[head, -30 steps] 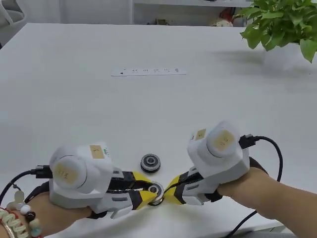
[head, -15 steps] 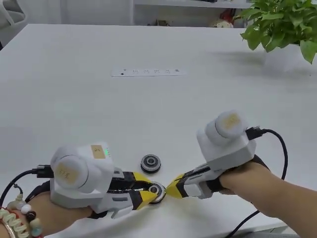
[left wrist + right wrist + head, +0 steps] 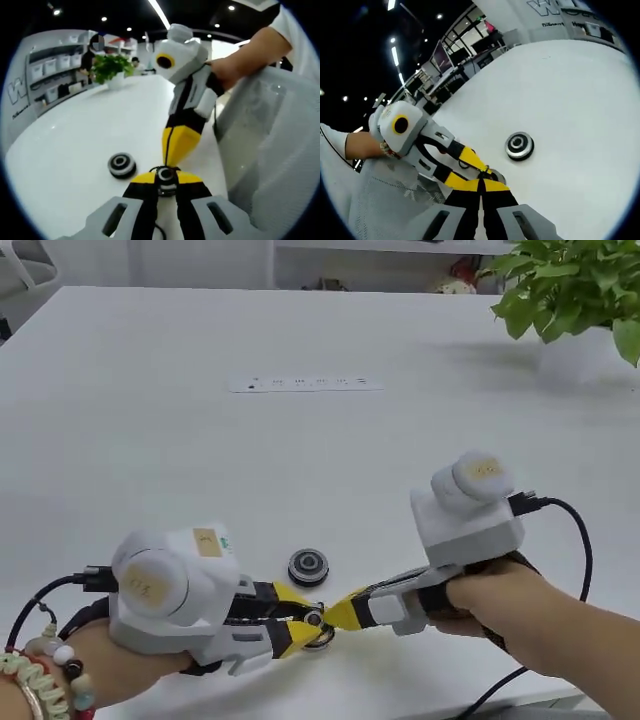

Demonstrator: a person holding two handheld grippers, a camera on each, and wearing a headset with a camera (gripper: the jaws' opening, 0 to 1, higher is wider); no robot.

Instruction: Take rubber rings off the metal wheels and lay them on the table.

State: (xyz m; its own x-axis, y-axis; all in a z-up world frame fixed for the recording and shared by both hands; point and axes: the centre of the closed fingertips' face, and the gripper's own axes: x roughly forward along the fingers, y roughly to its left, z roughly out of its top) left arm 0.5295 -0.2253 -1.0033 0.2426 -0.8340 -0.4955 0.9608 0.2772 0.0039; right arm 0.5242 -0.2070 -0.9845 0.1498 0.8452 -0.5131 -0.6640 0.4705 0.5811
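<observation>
Now clamping metal wheel (image 3: 165,175) in left gripper (image 3: 308,624), pinching rubber ring (image 3: 488,173) between closed right gripper (image 3: 481,181) tips; likely stretchy, take at rim.

Wide open table (image 3: 150,460) stretches ahead and to both sides. The loose wheel (image 3: 308,566) lies just beyond the held wheel (image 3: 316,622), the closest obstacle. A socket strip (image 3: 305,384) sits mid-table; a plant (image 3: 570,285) far right.
</observation>
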